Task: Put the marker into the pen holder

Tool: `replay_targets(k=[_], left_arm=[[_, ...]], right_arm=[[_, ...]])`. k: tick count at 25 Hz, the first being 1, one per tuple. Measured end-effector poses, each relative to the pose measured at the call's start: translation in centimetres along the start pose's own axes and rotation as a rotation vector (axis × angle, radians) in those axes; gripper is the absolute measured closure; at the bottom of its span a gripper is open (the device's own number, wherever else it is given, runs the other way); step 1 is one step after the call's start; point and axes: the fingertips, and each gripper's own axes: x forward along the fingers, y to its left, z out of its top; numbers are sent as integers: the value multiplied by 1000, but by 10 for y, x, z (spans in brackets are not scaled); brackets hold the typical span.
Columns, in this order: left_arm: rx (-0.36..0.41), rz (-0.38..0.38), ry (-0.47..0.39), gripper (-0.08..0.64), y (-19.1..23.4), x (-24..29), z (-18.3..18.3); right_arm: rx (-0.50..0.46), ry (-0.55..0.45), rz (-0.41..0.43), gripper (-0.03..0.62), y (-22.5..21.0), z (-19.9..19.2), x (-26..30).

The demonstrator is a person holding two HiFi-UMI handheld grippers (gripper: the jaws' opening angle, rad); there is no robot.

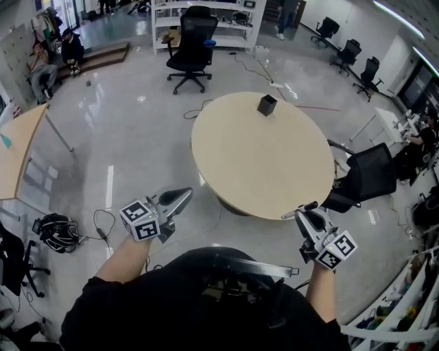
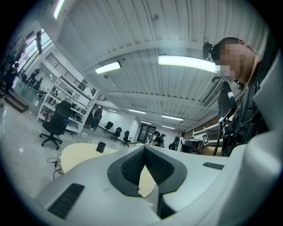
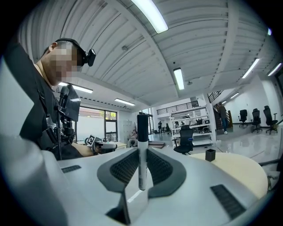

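A small black pen holder (image 1: 267,104) stands near the far edge of the round beige table (image 1: 260,164); it also shows in the left gripper view (image 2: 101,147) and the right gripper view (image 3: 210,155). My right gripper (image 1: 306,210) hovers off the table's near right edge, shut on a white marker (image 1: 295,213) with a black cap. In the right gripper view the marker (image 3: 142,152) stands upright between the pads, cap upward. My left gripper (image 1: 184,195) hangs near the table's near left edge, its jaws closed to a point with nothing between them (image 2: 144,149).
A black office chair (image 1: 192,48) stands beyond the table, another (image 1: 363,179) at its right side. A second table (image 1: 14,147) is at the far left. Cables and a dark bundle (image 1: 58,230) lie on the floor. Shelving (image 1: 206,17) lines the back, with people seated far left.
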Motion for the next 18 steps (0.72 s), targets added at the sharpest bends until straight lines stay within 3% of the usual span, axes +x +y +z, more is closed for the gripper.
replay_targets(k=[7, 18], left_arm=[[20, 92, 8, 563, 42, 51, 0], [16, 217, 23, 563, 69, 219, -4]], right_arm=[[27, -1, 102, 526, -83, -10, 44], [31, -48, 286, 525, -278, 13, 88]])
